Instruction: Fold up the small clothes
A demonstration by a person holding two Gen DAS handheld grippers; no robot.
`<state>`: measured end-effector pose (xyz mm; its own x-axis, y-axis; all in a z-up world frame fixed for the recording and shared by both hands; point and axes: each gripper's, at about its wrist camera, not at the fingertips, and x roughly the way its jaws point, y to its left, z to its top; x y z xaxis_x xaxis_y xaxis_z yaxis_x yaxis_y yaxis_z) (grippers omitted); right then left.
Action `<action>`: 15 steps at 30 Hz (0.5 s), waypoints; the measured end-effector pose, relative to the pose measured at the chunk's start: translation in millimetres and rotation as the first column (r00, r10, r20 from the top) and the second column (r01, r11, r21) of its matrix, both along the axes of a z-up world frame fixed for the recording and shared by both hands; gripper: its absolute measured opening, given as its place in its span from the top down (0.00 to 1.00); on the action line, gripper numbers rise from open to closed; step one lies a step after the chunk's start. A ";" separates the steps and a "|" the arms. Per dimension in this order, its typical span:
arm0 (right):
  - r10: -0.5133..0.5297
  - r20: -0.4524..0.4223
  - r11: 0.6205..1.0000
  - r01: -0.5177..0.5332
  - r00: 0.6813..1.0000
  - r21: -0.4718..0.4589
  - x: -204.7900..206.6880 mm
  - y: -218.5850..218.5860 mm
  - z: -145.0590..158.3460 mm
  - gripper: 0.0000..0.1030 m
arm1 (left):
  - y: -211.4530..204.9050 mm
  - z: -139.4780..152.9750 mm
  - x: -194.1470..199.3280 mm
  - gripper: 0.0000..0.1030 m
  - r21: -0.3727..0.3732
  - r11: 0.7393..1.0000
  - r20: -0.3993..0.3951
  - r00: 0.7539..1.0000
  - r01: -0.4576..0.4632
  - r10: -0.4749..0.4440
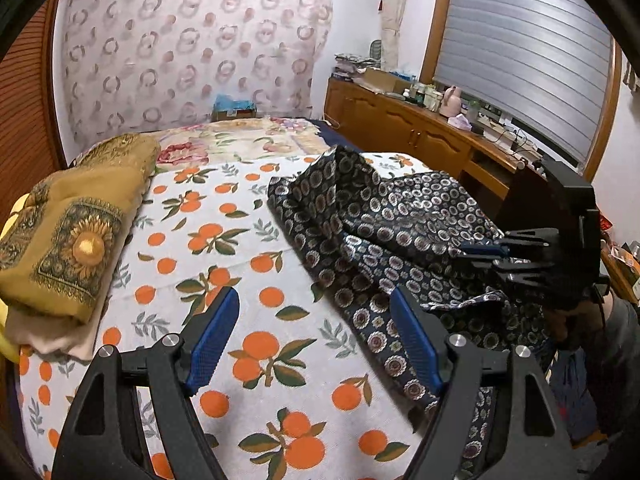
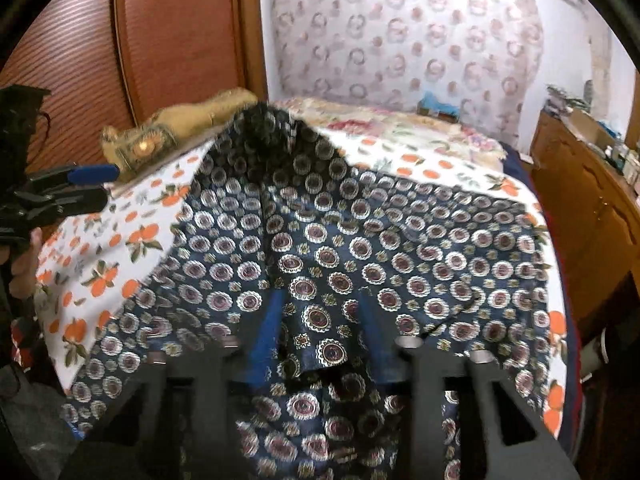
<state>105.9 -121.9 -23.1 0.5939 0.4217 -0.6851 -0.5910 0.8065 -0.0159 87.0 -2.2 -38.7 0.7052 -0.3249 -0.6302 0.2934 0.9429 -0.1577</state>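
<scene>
From the left wrist view, the left gripper [image 1: 314, 336] hovers over the bedsheet [image 1: 240, 264], a white spread printed with oranges; its blue-padded fingers [image 1: 212, 344] stand spread apart, and nothing lies between them. The navy patterned garment [image 1: 384, 216] lies rumpled on the right part of the bed, its near edge running just beside the right-hand finger. At the far right, the right gripper [image 1: 486, 254] reaches in sideways with its fingers pressed close on the cloth's edge. A folded mustard-yellow blanket [image 1: 76, 232] sits on the left side of the bed, and a wooden cabinet [image 1: 404, 124] lines the wall.

From the right wrist view, the garment [image 2: 328, 240] fills most of the frame, draped over the right gripper [image 2: 320, 332]. A fold of the fabric hangs between its blue pads [image 2: 270, 328]; the picture is blurred, but they seem to pinch it. The left gripper [image 2: 86, 186] shows at the left edge, above the sheet [image 2: 100, 256].
</scene>
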 end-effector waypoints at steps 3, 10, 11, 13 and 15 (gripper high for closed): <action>-0.030 0.039 0.999 0.029 0.999 0.020 2.7 -8.7 6.6 0.97 | 2.6 -2.4 0.4 0.24 0.001 1.000 -0.001 1.000 -0.008 0.008; -0.122 0.075 0.992 0.118 0.990 0.054 4.3 -43.0 32.0 0.88 | 7.4 -4.5 1.0 0.24 -0.009 1.000 0.000 1.000 -0.021 0.021; -0.128 0.083 0.991 0.124 0.988 0.042 3.4 -43.9 33.3 0.77 | 7.9 -4.5 1.0 0.24 -0.010 1.000 0.001 1.000 -0.024 0.024; -0.122 0.097 0.992 0.119 0.988 0.035 0.6 -43.5 37.7 0.66 | 8.6 -4.6 0.7 0.24 -0.012 1.000 0.001 1.000 -0.028 0.028; -0.107 0.104 0.994 0.103 0.989 0.041 -3.4 -36.5 41.8 0.53 | 9.0 -4.8 0.2 0.24 -0.007 1.000 0.002 1.000 -0.030 0.030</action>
